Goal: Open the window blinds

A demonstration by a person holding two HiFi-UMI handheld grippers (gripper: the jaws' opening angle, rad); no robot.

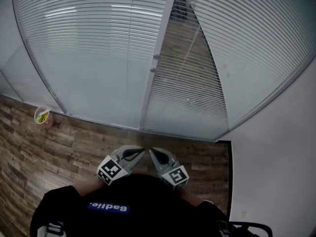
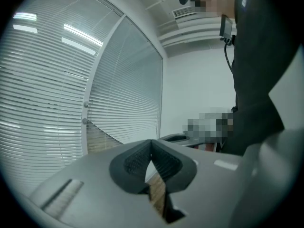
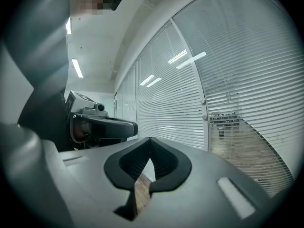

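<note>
Both with jaws together, empty, left hand-held gripper (image 1: 139,151), right hand-held gripper (image 1: 154,152), window blinds (image 1: 94,53) ahead, well apart.

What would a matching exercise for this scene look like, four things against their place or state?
Things:
1. cup
2. left gripper
3. left blind
4. right blind

Place or state:
A. partly see-through, wood floor showing beyond
B. on the floor, far left
C. shut and empty
D. slats fully closed

Pairs: 1-B, 2-C, 3-D, 4-A
</note>
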